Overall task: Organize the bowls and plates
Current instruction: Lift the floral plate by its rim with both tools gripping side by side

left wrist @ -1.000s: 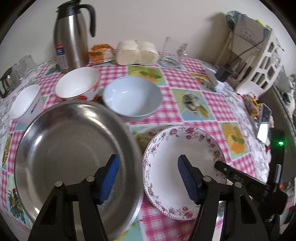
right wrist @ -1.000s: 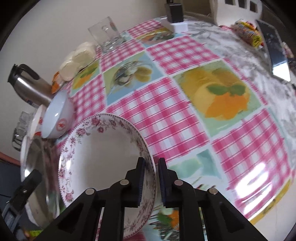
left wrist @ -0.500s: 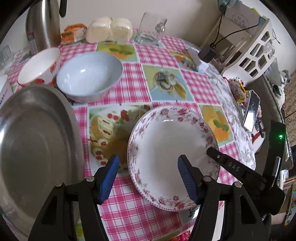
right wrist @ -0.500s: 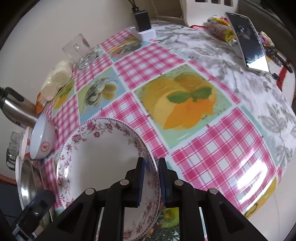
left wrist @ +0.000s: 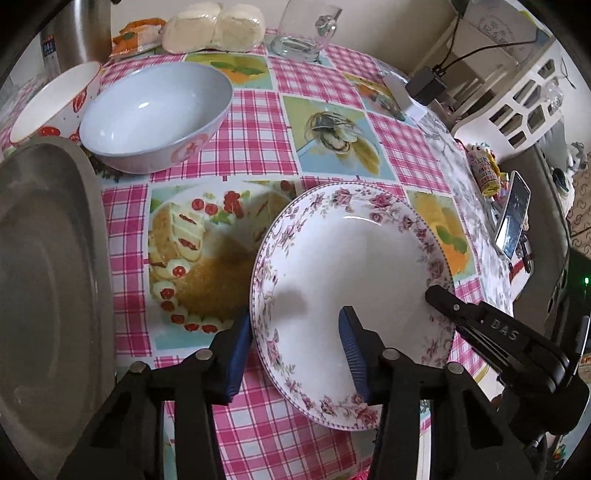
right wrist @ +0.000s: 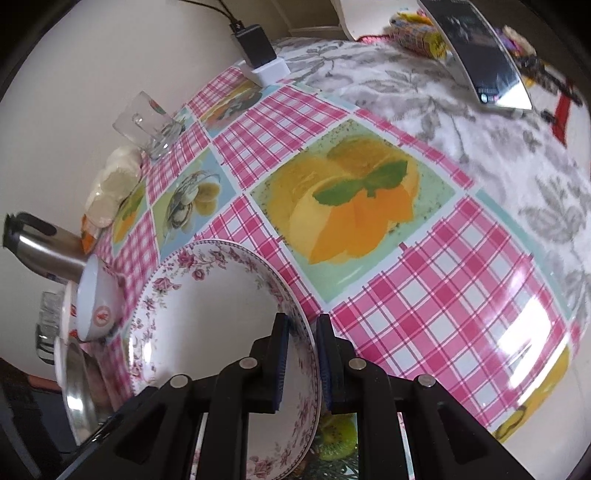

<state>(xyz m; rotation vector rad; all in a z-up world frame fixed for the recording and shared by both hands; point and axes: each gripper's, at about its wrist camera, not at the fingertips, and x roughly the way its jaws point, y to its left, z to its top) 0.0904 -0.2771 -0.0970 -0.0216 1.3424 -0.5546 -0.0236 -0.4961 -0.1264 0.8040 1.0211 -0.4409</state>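
A white plate with a pink floral rim [left wrist: 354, 251] is lifted and tilted over the checked tablecloth. My right gripper [right wrist: 300, 354] is shut on the plate's rim [right wrist: 221, 317] and also shows in the left wrist view [left wrist: 491, 332]. My left gripper [left wrist: 295, 354] is open, its jaws straddling the plate's near-left rim, one finger under and one over. A large steel plate [left wrist: 44, 280] lies at the left. A pale blue bowl [left wrist: 155, 110] and a white bowl with red marks [left wrist: 48, 103] stand behind it.
A steel flask [left wrist: 77, 37], wrapped buns [left wrist: 214, 26] and a glass mug [left wrist: 306, 33] stand at the table's back. A charger block [left wrist: 424, 88], a white basket [left wrist: 517, 96] and a phone [left wrist: 511, 218] are at the right.
The left gripper has moved right, away from the steel plate, onto the floral plate's rim. The right gripper has raised and tilted the plate.
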